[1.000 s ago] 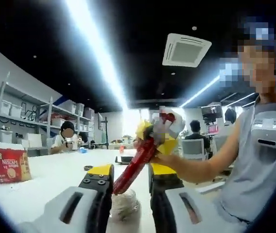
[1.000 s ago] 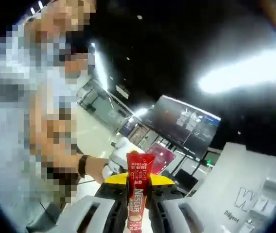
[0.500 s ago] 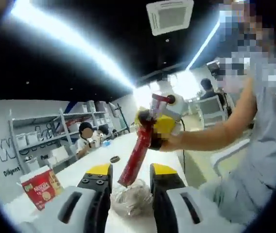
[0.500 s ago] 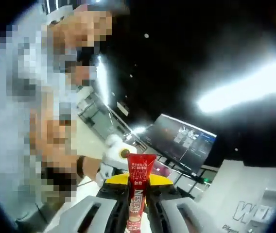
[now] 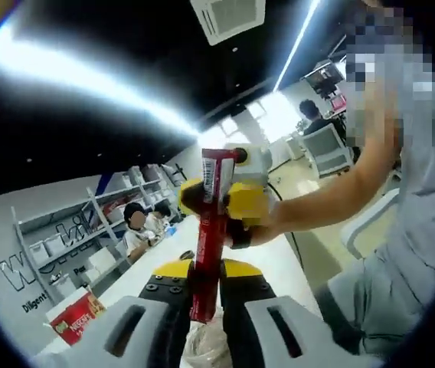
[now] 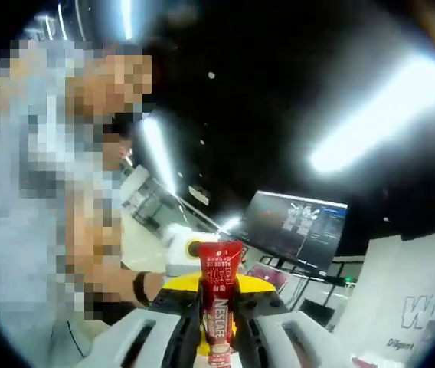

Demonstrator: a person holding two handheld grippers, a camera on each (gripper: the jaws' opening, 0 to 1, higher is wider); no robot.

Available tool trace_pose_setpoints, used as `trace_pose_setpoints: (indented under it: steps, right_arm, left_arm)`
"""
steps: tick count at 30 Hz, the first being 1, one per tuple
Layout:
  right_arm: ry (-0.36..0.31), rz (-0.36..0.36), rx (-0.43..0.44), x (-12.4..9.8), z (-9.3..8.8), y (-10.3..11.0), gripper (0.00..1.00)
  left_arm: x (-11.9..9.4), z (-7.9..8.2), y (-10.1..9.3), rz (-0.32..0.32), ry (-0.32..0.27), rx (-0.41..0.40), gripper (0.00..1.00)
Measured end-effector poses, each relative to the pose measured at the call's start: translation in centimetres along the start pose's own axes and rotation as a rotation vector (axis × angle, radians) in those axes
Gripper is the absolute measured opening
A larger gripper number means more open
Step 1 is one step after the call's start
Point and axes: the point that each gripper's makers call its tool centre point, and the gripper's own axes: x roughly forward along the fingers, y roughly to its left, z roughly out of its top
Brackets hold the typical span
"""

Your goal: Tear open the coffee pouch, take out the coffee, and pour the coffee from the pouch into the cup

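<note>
A red Nescafe coffee stick pouch (image 5: pixel 208 230) stands upright in the left gripper view. My left gripper (image 5: pixel 206 270) is shut on its lower part, the yellow-tipped jaws pressed to both sides. The right gripper (image 5: pixel 229 204), held in a person's hand, grips the same pouch higher up, near its top. In the right gripper view the pouch (image 6: pixel 218 295) rises between the jaws of my right gripper (image 6: pixel 217 287), which is shut on it. A clear cup (image 5: pixel 202 346) sits below the pouch, partly hidden by my left jaws.
A red Nescafe box (image 5: pixel 76 319) stands on the white table (image 5: pixel 156 264) at lower left. Shelves (image 5: pixel 64 238) and seated people (image 5: pixel 135 230) are behind it. The person's arm (image 5: pixel 332 199) reaches in from the right. A dark screen (image 6: pixel 298 230) hangs in the background.
My left jaws have closed from wide apart onto the pouch's lower part. Both views have tilted and shifted with the hands. The right gripper has kept its hold on the pouch.
</note>
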Motion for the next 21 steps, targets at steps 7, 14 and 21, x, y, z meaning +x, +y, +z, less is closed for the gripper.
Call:
trace_pose_setpoints:
  steps: [7, 14, 21]
  right_arm:
    - [0.090, -0.247, 0.154, -0.8, -0.8, -1.2, 0.31]
    - [0.149, -0.520, 0.326, -3.8, -1.3, -1.9, 0.24]
    - [0.186, -0.575, 0.381, -4.4, -1.6, -1.4, 0.22]
  left_arm:
    - [-0.5, -0.2, 0.9, 0.191, 0.122, 0.137, 0.15]
    - [-0.8, 0.3, 0.6, 0.279, 0.143, 0.229, 0.13]
    - [-0.3, 0.2, 0.0, 0.324, 0.174, 0.304, 0.13]
